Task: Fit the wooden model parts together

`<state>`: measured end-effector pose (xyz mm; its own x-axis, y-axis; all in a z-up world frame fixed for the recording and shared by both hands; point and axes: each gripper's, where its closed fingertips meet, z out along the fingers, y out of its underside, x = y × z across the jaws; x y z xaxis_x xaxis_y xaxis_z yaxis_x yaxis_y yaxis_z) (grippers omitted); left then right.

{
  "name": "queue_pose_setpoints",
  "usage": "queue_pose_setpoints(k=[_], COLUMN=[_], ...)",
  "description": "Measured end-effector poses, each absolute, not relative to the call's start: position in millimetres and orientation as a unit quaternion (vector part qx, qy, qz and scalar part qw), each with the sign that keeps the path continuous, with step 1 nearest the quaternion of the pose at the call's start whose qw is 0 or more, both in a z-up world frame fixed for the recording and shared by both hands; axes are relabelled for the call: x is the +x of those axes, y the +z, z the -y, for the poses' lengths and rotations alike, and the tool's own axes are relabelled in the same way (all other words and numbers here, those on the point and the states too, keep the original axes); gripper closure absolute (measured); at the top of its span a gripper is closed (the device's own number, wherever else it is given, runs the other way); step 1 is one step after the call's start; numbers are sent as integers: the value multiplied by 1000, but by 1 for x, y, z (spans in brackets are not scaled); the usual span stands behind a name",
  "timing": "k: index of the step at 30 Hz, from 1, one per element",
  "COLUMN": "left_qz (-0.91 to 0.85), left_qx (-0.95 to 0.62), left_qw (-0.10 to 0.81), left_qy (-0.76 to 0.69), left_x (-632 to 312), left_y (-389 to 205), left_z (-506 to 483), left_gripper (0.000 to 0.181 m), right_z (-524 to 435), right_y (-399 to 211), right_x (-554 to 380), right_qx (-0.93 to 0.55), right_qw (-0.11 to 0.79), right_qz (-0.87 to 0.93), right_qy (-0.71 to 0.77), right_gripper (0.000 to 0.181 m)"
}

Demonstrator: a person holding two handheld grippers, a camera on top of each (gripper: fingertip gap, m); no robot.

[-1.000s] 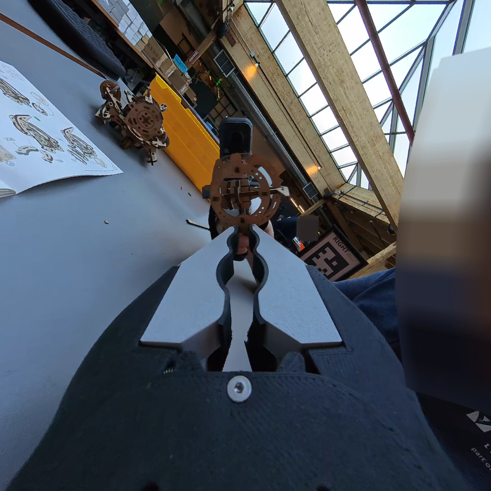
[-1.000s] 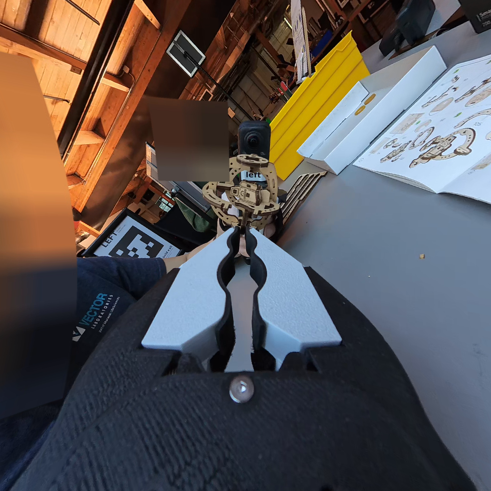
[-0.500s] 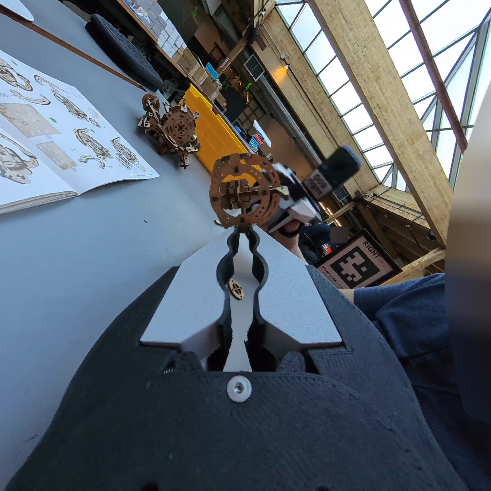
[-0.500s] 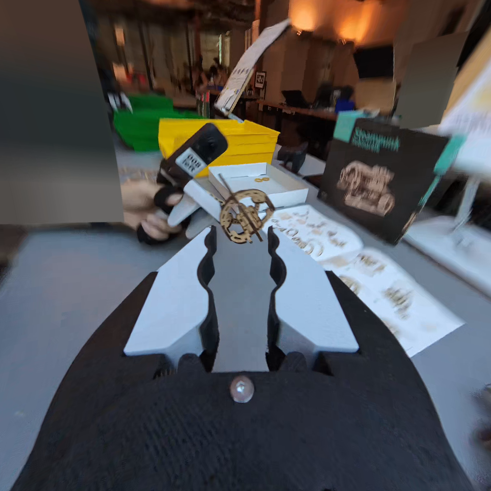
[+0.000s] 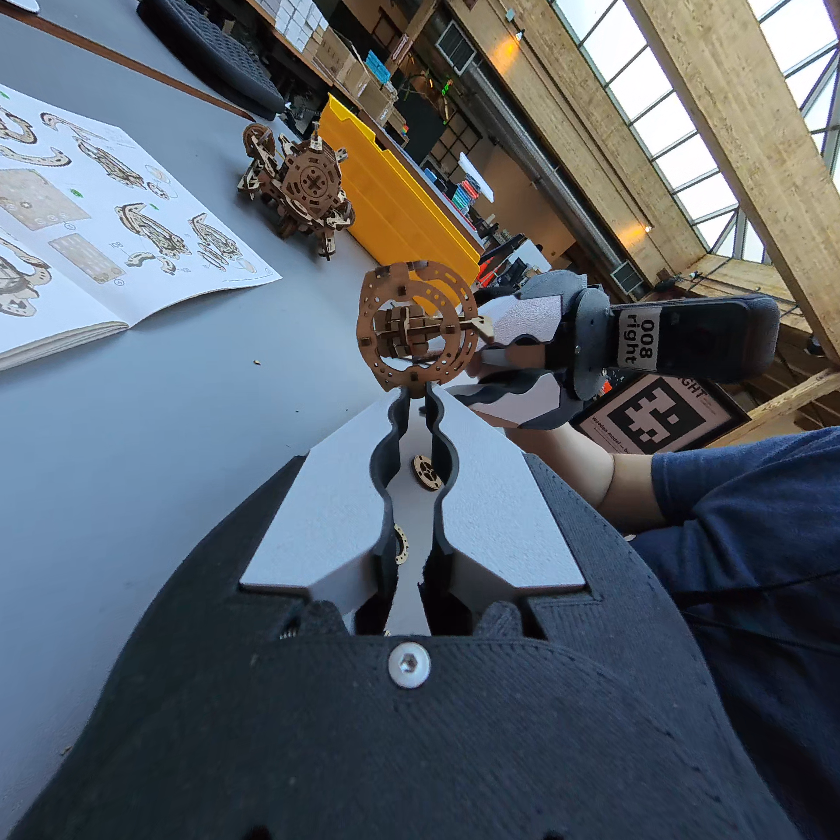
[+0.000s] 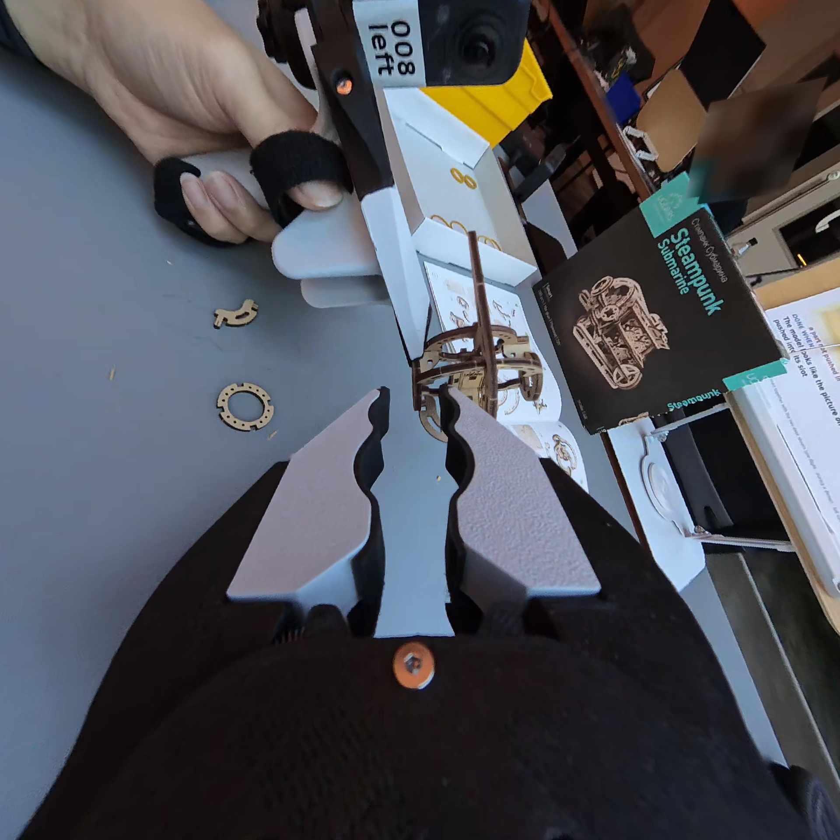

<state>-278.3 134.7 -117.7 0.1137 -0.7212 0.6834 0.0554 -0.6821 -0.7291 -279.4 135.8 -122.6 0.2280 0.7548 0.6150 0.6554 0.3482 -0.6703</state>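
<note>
My left gripper (image 5: 416,393) is shut on the bottom edge of a round wooden ring assembly (image 5: 418,332) and holds it above the grey table (image 5: 136,454). My right gripper (image 6: 414,393) is open and empty. Its tips are just short of the same assembly (image 6: 477,363), slightly to its left. In the left wrist view the right gripper (image 5: 472,359) comes in from the right, with its open fingers at the assembly's side. In the right wrist view the left gripper (image 6: 409,354) reaches down from the upper left.
A loose wooden ring (image 6: 245,406) and a small hooked piece (image 6: 235,313) lie on the table. A small gear (image 5: 427,472) lies under my left fingers. An open instruction booklet (image 5: 113,204), a larger wooden model (image 5: 304,186), a yellow bin (image 5: 400,200), a white box (image 6: 450,191) and a black box (image 6: 659,318) stand beyond. My two grippers' fingertips are within a few centimetres of each other.
My right gripper has opened, let go of the assembly and swung round to its side. My left gripper keeps hold of the assembly and has tilted slightly.
</note>
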Motion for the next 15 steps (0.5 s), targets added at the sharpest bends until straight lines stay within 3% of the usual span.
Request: queue_pose_setpoints(k=[15], left_qz=[-265], left_qx=[-703], left_qw=[339], left_qy=[-566], left_x=[-277], left_y=[-127], left_z=[-139], left_gripper=[176], right_z=[-147], right_y=[-133], right_x=[-275], right_qx=[-606], right_qw=[516], right_qz=[605], right_qy=[11], right_gripper=[173])
